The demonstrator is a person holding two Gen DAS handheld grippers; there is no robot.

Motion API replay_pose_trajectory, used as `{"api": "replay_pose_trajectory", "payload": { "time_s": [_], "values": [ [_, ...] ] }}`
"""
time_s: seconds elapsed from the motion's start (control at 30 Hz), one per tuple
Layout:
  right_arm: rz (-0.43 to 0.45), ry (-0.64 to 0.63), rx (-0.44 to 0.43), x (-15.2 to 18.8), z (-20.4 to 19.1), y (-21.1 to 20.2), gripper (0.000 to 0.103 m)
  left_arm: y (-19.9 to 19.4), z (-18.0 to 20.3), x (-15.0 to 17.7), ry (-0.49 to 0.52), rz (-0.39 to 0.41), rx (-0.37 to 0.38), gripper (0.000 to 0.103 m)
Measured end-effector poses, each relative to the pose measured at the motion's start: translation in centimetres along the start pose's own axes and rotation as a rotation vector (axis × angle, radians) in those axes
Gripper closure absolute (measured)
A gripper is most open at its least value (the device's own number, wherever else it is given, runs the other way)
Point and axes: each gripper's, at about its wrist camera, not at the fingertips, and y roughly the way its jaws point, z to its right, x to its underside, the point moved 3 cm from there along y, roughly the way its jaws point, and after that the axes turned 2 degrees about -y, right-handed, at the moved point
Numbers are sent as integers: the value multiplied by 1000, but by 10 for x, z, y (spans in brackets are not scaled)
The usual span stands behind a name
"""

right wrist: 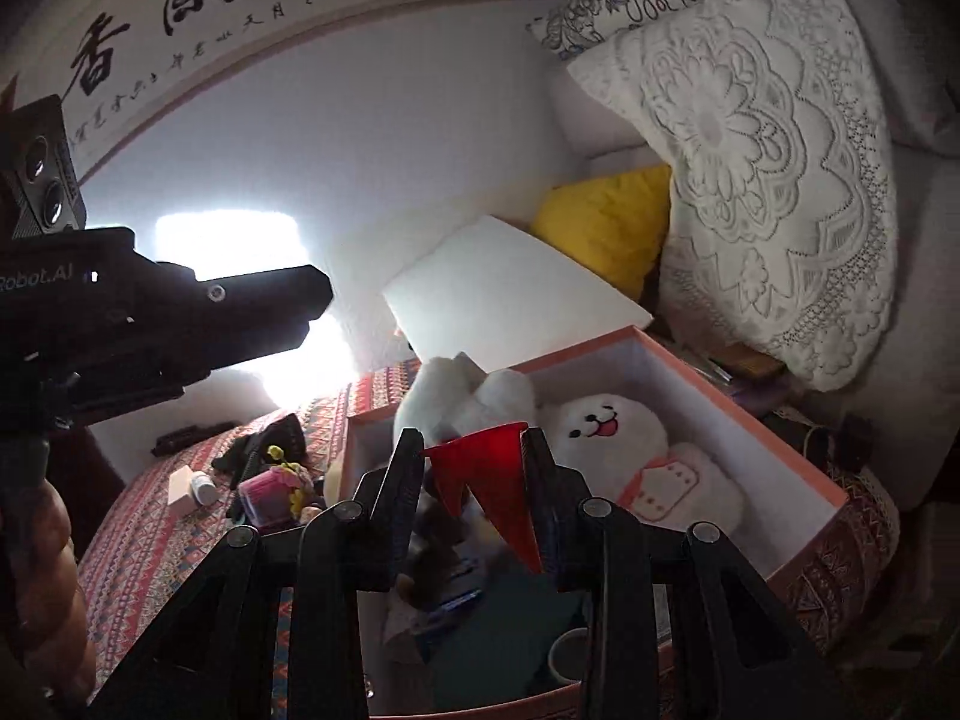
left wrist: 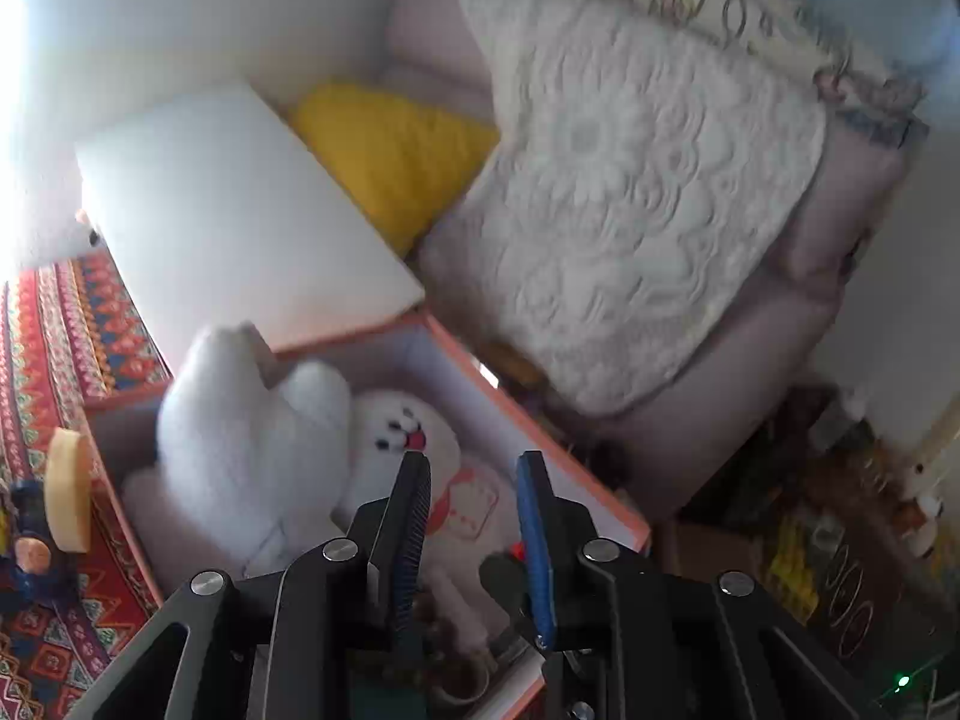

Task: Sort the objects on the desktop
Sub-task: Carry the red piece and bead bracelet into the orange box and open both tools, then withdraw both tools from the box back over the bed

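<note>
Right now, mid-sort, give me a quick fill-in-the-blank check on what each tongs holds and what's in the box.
1. The right tongs are shut on a ____ funnel.
2. The left tongs hover open and ____ above the box.
3. The white plush dog lies ____ the pink-rimmed box.
4. The cushion behind the box's raised lid is ____.

Missing words: red; empty; inside; yellow
</note>
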Motion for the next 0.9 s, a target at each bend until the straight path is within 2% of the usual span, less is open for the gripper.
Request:
{"api": "replay_pose_trajectory", "payload": {
  "time_s": [0.07, 0.1, 0.13, 0.2, 0.23, 0.3, 0.4, 0.57, 0.77, 0.9],
  "values": [
    [-48, 25, 11, 6, 11, 13, 67, 19, 2, 4, 8, -41, -14, 63],
    [-77, 37, 9, 9, 16, 20, 67, 18, 0, 7, 3, -38, -19, 58],
    [-112, 41, -2, 13, 18, 27, 67, 16, -3, 10, -3, -34, -24, 45],
    [-180, 19, -1, 23, 16, 39, 65, 8, -11, 13, -15, -17, -39, 36],
    [-201, 7, 12, 27, 14, 42, 48, 3, -15, 14, -23, -9, -50, 36],
    [-219, -4, 34, 34, 11, 45, 22, -9, -24, 17, -39, 7, -68, 33],
    [-192, 22, 29, 34, 9, 39, 21, -26, -38, 23, -56, 37, -98, 30],
    [-169, 37, 4, 29, -2, 27, 21, -55, -60, 43, -107, 54, -131, 17],
    [-177, 1, -43, 37, -37, 12, 21, -98, -95, 77, -177, 67, -182, 14],
    [-197, -36, -79, 50, -68, 8, 21, -136, -126, 101, -216, 108, -260, 11]
  ]
}}
